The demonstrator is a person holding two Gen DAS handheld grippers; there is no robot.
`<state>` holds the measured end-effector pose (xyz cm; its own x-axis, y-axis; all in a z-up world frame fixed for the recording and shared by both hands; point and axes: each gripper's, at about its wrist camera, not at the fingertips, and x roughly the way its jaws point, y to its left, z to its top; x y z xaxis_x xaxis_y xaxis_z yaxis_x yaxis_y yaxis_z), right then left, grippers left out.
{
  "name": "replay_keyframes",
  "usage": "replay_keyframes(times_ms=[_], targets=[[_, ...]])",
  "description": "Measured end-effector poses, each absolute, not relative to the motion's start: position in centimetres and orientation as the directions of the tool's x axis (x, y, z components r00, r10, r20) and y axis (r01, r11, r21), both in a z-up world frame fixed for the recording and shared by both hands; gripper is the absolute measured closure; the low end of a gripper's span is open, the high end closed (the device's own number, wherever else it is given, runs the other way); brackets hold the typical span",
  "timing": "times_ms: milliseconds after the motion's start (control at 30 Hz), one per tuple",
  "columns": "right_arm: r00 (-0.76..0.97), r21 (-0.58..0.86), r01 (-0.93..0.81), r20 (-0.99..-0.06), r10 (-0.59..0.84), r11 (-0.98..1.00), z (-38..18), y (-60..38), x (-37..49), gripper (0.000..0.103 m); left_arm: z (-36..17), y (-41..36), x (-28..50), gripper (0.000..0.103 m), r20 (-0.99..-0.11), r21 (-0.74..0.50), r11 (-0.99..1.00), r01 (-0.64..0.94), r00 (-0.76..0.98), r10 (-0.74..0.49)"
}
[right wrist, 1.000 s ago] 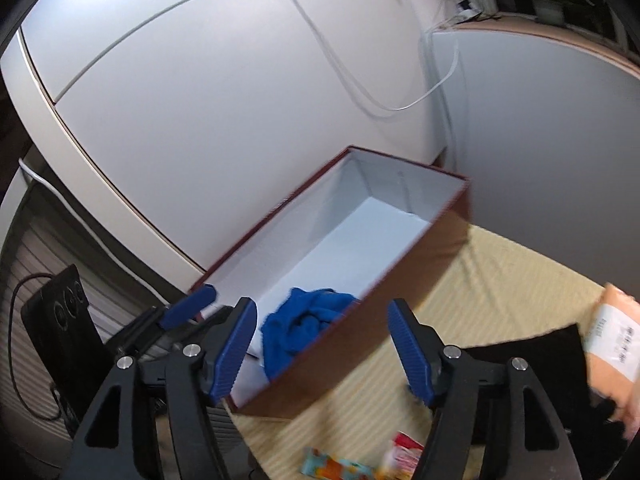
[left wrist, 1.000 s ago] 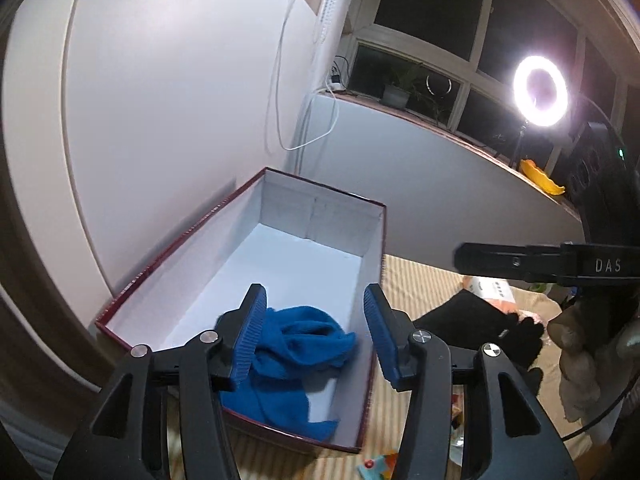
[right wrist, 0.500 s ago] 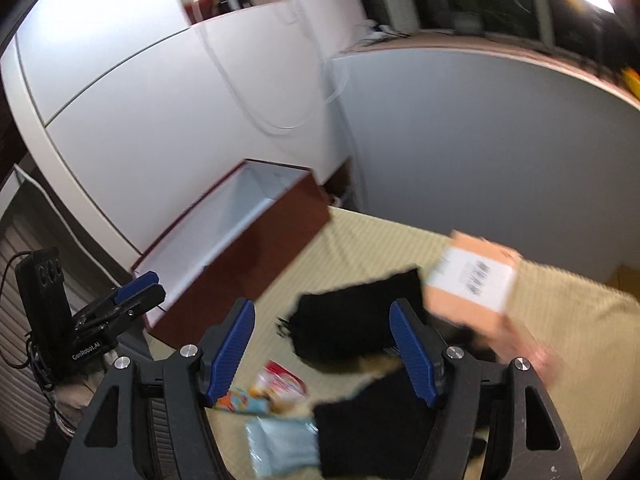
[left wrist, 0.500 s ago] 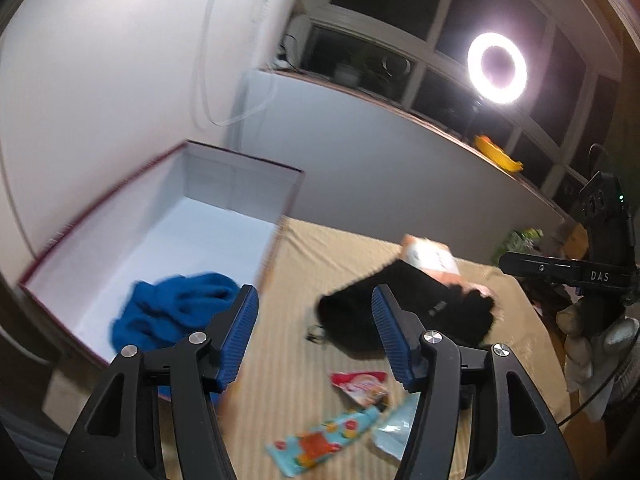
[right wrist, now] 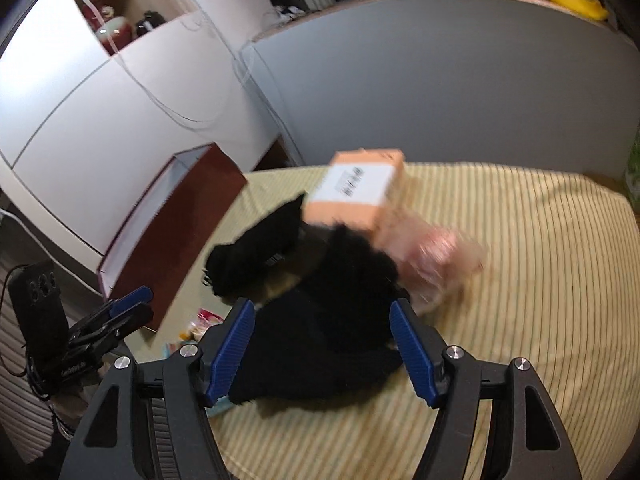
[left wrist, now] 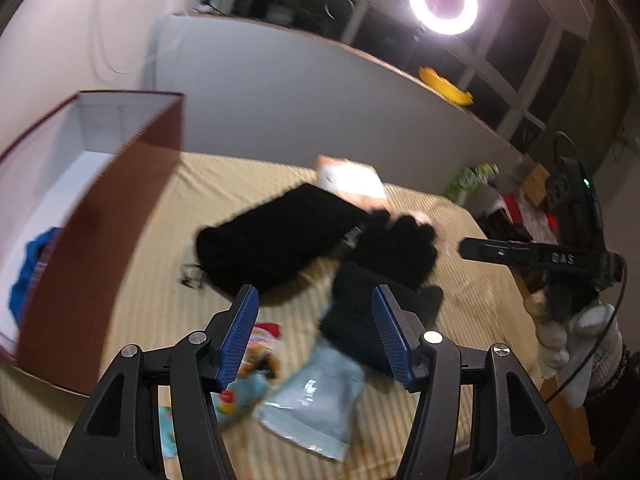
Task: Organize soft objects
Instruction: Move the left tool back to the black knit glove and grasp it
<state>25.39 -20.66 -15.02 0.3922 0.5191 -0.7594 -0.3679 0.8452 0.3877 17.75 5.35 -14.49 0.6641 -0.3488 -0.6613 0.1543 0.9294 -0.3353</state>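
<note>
A dark red box [left wrist: 104,216] with a white inside stands at the left of the striped bed; a blue cloth [left wrist: 28,264] lies in it. Black soft items lie mid-bed: a flat black pouch [left wrist: 276,240] and fuzzy black gloves [left wrist: 384,264], also in the right wrist view [right wrist: 332,320]. My left gripper [left wrist: 316,334] is open and empty above the snack packets, just short of the gloves. My right gripper [right wrist: 322,354] is open and empty, its jaws either side of the black gloves. The box also shows in the right wrist view [right wrist: 180,232].
An orange carton with a white label [right wrist: 356,188] leans on the black pile, a pink blurred packet [right wrist: 432,256] beside it. Snack packets [left wrist: 256,364] and a pale blue pouch [left wrist: 316,396] lie near the front. White cabinets and a grey panel stand behind the bed.
Both grippers swung right, away from the box and blue cloth, toward the black pile in the middle of the bed. Both stayed open and empty.
</note>
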Motion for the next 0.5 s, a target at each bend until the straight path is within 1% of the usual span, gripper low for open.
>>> replay_keyframes(times_ms=[167, 367, 500], targets=[[0.337, 0.45, -0.307, -0.772, 0.538, 0.839, -17.5, -21.5, 26.0, 0.037, -15.6, 3.0, 18.6, 0.045, -0.701, -0.311, 0.929, 0.198, 0.613, -0.365], [0.298, 0.513, -0.27, -0.76, 0.577, 0.815, -19.4, -21.8, 26.6, 0.037, -17.0, 1.0, 20.3, 0.045, -0.754, -0.278, 0.931, 0.236, 0.546, -0.364], [0.282, 0.536, -0.253, -0.755, 0.591, 0.805, -20.4, -21.7, 27.2, 0.037, -18.0, -0.1, 21.4, 0.045, -0.781, -0.28, 0.925, 0.259, 0.499, -0.376]])
